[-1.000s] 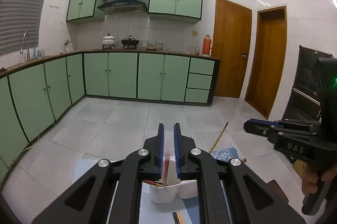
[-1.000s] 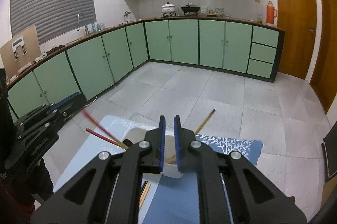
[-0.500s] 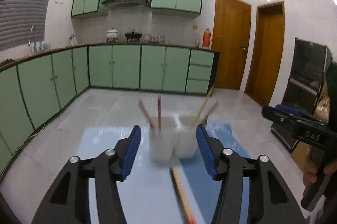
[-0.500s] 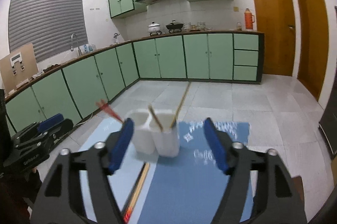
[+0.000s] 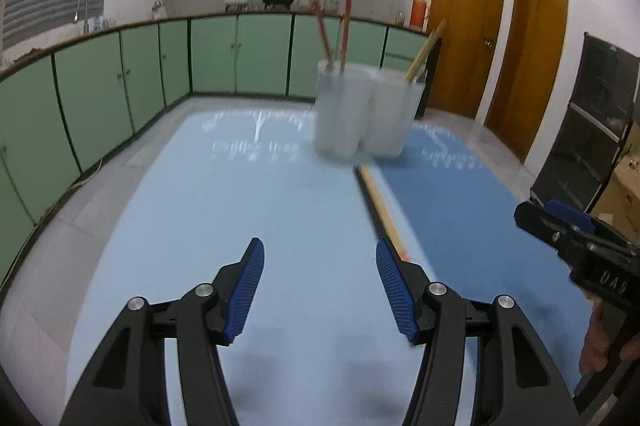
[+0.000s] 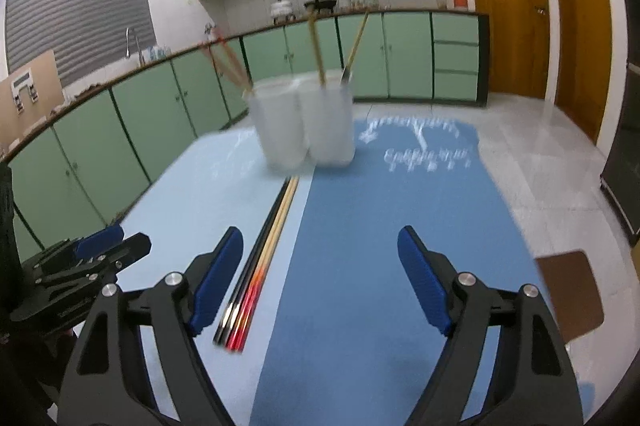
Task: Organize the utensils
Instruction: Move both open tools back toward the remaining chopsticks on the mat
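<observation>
Two white cups stand side by side at the far end of the table. The left cup (image 5: 340, 108) (image 6: 278, 126) holds red chopsticks (image 5: 344, 26). The right cup (image 5: 394, 114) (image 6: 330, 120) holds tan chopsticks (image 6: 316, 50). A bundle of several chopsticks (image 6: 264, 258) (image 5: 384, 210) lies on the table in front of the cups. My left gripper (image 5: 320, 282) is open and empty, above the light blue mat. My right gripper (image 6: 320, 278) is open and empty, just right of the bundle.
The table is covered by a light blue mat (image 5: 240, 226) and a darker blue mat (image 6: 380, 226). A brown seat (image 6: 568, 286) stands right of the table. Green kitchen cabinets (image 5: 120, 78) run along the far walls.
Both grippers have opened from shut. Both have pulled back from the cups and lowered toward the near part of the table, so the lying chopstick bundle shows.
</observation>
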Demonstrator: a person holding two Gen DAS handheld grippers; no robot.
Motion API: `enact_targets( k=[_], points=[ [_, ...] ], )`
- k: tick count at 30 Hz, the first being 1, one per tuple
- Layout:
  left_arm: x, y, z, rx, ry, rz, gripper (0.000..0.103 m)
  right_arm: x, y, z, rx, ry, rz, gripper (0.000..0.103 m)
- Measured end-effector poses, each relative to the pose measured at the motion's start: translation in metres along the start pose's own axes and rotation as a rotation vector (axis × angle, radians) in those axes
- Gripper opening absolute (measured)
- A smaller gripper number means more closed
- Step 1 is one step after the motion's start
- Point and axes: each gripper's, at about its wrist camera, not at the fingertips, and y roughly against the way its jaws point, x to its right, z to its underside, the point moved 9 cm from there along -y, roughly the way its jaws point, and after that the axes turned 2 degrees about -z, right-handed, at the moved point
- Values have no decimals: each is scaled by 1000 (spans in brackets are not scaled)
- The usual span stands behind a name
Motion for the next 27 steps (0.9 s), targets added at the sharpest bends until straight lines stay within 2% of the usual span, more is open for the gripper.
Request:
enact_targets(
  k=[6,10,17,27],
  points=[
    [-11,-1,26,-45,13,-23,55,-19,-17,47,-116,18,-15,64],
    [-14,-3,35,-60,18,-34,54,-27,-22,67,-157,32,-11,62],
    [-23,-5,47,-82,21,-47,54,-35,-28,78,-198,70,4,60],
    [-25,-6,48,-88,37,-41,54,-43,-34,79,-209,142,37,58]
  ],
)
